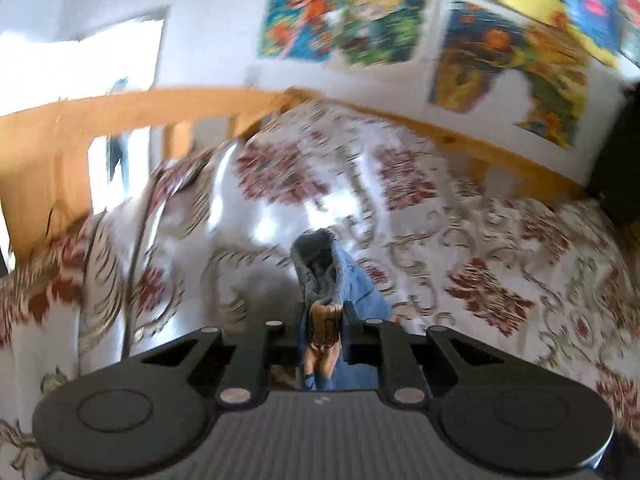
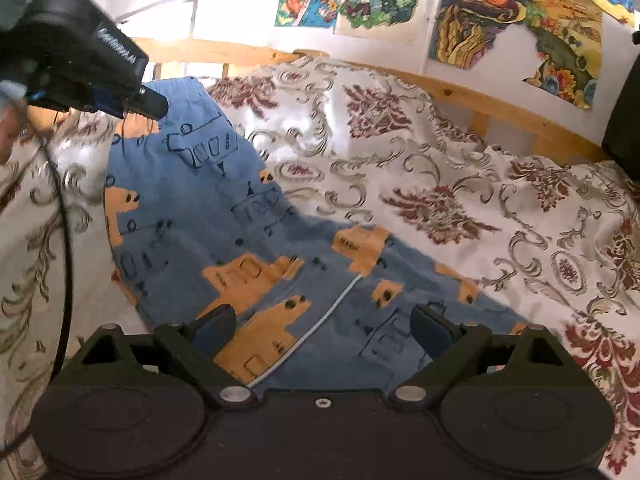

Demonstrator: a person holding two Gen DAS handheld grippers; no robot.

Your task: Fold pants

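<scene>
Pants (image 2: 248,248): blue fabric printed with orange and outlined vehicle shapes, lying on the bed (image 2: 460,184), spread from the far left toward the near centre of the right wrist view. The waistband end lies at the far left, toward the wooden headboard (image 2: 224,50); the rest of the garment runs under the right hand-held gripper. A pale seam line crosses the near part of the cloth.

Left hand-held gripper (image 1: 322,320): in the left wrist view its fingers are pressed close together on a bunched fold of the blue and orange fabric, which stands up in a small peak just beyond the tips. This view is motion-blurred. In the right wrist view the same tool (image 2: 144,102) appears at upper left, its tip at the waistband end of the pants, with a black cable (image 2: 66,240) hanging down from it.

Right hand-held gripper (image 2: 324,320): spread wide, holding nothing, with pants fabric visible in the gap between the blue-padded fingers (image 2: 218,320). Whether the pads touch the cloth cannot be told.

Bedspread: white with dark red and grey-green floral scrollwork, rumpled to the right of the pants. Colourful posters (image 2: 516,20) hang on the wall behind the bed.
</scene>
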